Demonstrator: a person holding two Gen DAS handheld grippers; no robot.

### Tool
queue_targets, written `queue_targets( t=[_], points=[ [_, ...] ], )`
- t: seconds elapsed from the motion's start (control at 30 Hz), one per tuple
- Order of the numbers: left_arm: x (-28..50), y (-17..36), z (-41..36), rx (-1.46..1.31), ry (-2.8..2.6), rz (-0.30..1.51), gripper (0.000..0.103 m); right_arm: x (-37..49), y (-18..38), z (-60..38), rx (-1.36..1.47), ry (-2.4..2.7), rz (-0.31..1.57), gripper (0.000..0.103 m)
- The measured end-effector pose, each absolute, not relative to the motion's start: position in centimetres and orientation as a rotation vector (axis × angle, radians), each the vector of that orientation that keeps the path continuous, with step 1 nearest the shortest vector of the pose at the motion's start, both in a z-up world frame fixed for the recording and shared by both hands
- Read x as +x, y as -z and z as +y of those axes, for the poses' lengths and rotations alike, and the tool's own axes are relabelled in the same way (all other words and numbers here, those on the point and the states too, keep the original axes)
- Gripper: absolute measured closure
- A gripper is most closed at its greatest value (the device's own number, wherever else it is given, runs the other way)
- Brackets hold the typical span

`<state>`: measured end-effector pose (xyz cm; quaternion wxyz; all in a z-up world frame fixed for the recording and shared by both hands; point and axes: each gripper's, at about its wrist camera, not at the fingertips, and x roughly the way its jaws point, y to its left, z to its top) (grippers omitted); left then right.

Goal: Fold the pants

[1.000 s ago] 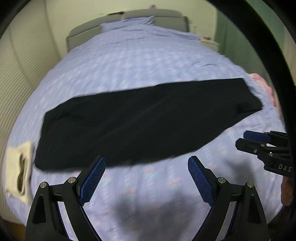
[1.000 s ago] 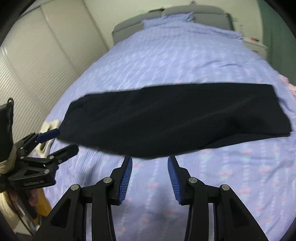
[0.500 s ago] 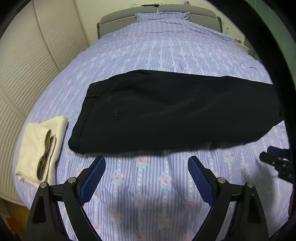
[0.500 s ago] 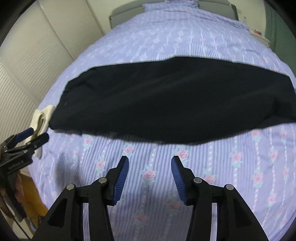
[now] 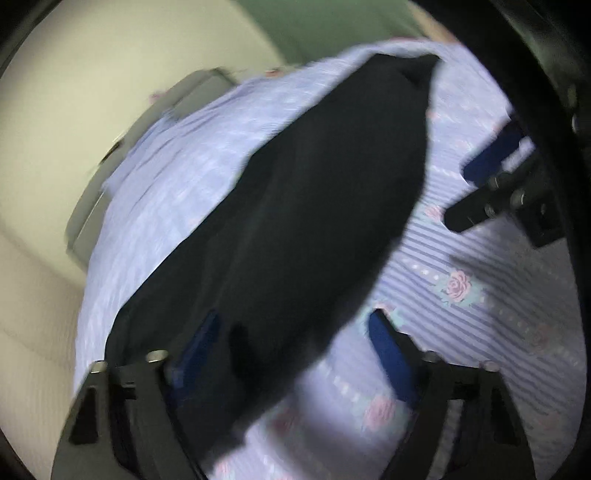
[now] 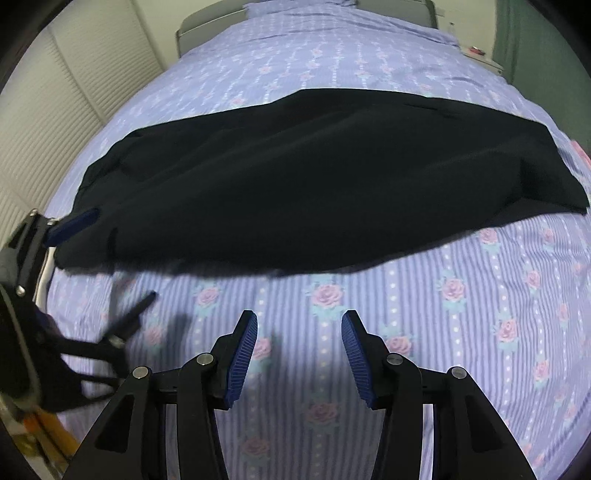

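Observation:
Black pants (image 6: pixel 295 177) lie flat across the bed, folded lengthwise, waist end at the left. In the left wrist view the pants (image 5: pixel 295 221) run diagonally and the frame is blurred. My left gripper (image 5: pixel 295 354) is open, its jaws straddling the near left end of the pants, low over the cloth. It also shows at the left edge of the right wrist view (image 6: pixel 107 273). My right gripper (image 6: pixel 299 354) is open and empty, above the bedspread in front of the pants' near edge. It shows at the right in the left wrist view (image 5: pixel 491 184).
The bed has a purple striped bedspread with pink roses (image 6: pixel 480 332). A grey headboard (image 6: pixel 207 22) stands at the far end. A slatted white wardrobe wall (image 6: pixel 55 110) runs along the left side.
My left gripper has swung left and down to the waist end of the pants and now straddles the cloth. My right gripper has come lower and closer to the bed.

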<state>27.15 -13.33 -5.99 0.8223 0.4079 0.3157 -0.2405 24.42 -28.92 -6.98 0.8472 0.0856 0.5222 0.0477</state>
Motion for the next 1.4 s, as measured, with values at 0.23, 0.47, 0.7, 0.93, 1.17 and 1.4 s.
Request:
queue_targets(
  t=[0.23, 0.47, 0.7, 0.93, 1.17, 1.4],
  points=[
    [31.7, 5.0, -14.2, 0.768, 0.567, 0.803, 0.076, 24.8, 7.2, -29.5, 0.223, -0.092, 1.1, 0.054],
    [39.8, 2.0, -11.5, 0.376, 0.577, 1.039, 0.078, 27.4, 6.2, -29.2, 0.228, -0.141, 1.058, 0.054],
    [44.4, 2.4, -9.4, 0.077, 0.597, 1.226, 0.077, 32.0, 5.7, -27.4, 0.202, -0.268, 1.013, 0.054],
    [44.2, 2.0, -10.1, 0.152, 0.615, 1.207, 0.064, 35.5, 5.1, -27.1, 0.241, -0.354, 1.026, 0.054],
    [44.0, 0.5, -9.3, 0.224, 0.566, 1.12, 0.042, 39.3, 1.6, -28.4, 0.309, -0.409, 0.95, 0.054],
    [48.4, 4.0, -6.6, 0.064, 0.49, 1.225, 0.042, 44.7, 5.0, -29.1, 0.474, -0.423, 1.094, 0.054]
  ],
)
